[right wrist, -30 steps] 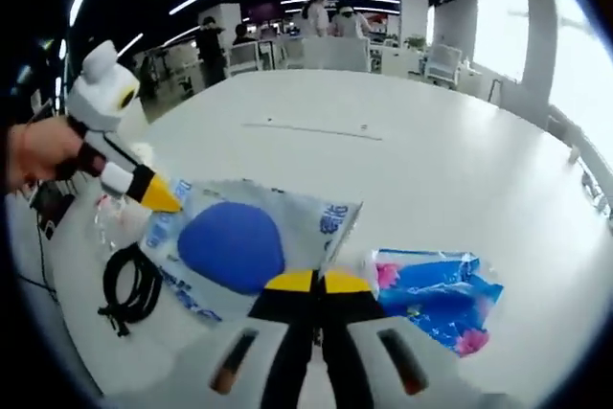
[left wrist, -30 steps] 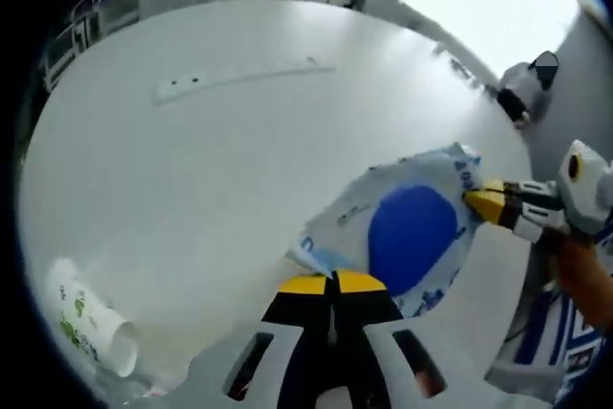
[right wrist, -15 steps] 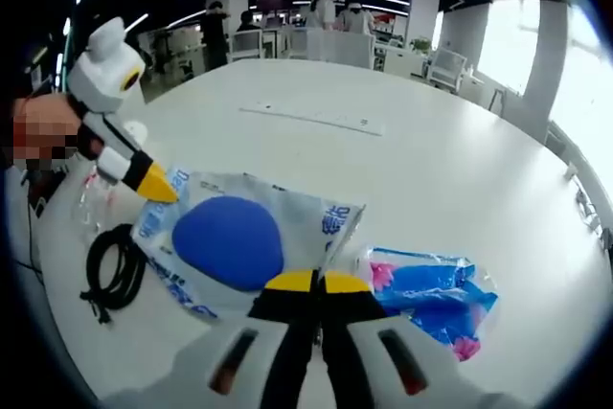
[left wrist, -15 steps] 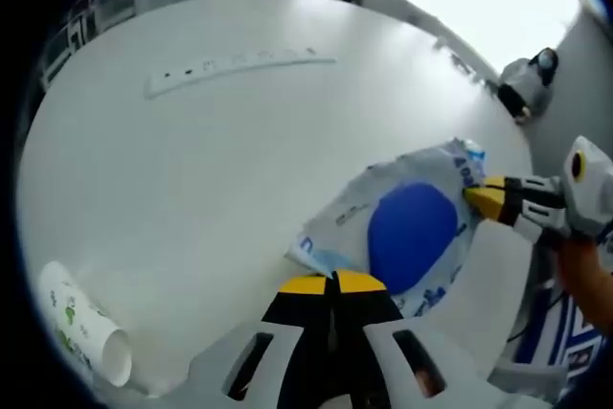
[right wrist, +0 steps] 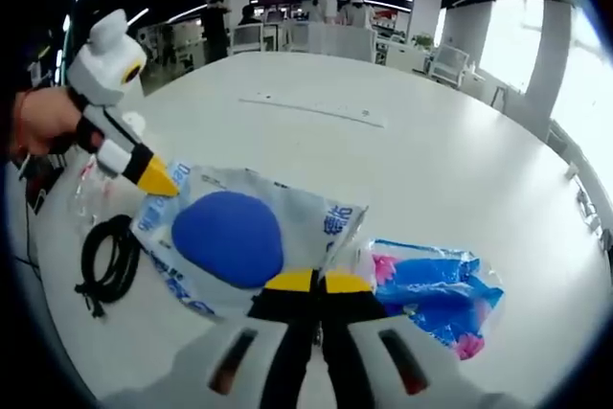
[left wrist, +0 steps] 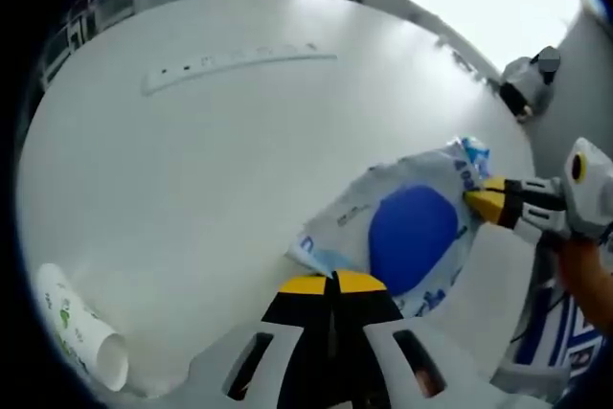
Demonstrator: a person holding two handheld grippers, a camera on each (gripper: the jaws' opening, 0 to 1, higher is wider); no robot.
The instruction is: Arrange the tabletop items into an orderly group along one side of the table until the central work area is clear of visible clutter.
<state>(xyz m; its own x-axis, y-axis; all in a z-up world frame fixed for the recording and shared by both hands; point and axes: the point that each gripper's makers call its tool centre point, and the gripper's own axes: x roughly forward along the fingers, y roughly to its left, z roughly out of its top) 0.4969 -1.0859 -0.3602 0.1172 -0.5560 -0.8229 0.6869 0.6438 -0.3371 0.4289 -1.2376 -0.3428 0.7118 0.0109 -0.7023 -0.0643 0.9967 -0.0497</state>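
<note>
A clear plastic bag point(left wrist: 412, 227) with blue print and a big blue oval inside lies on the white table point(left wrist: 192, 170), stretched between both grippers. My left gripper point(left wrist: 332, 282) is shut on the bag's near edge. The right gripper point(left wrist: 487, 202) comes in from the right, its yellow tips pinching the far edge. In the right gripper view the same bag point(right wrist: 230, 235) lies just ahead of my right gripper point(right wrist: 311, 282), which is shut on its edge. The left gripper point(right wrist: 158, 179) holds the opposite corner there, with a person's hand behind it.
A blue and pink packet point(right wrist: 431, 284) lies beside the bag. A coiled black cable point(right wrist: 105, 267) and some clear plastic point(right wrist: 91, 196) rest near the table's edge. A white printed paper cup point(left wrist: 81, 332) lies on its side. A long white power strip point(left wrist: 235, 57) sits farther off.
Both grippers keep their hold on the bag, which has barely shifted. The views have moved a little with the hands.
</note>
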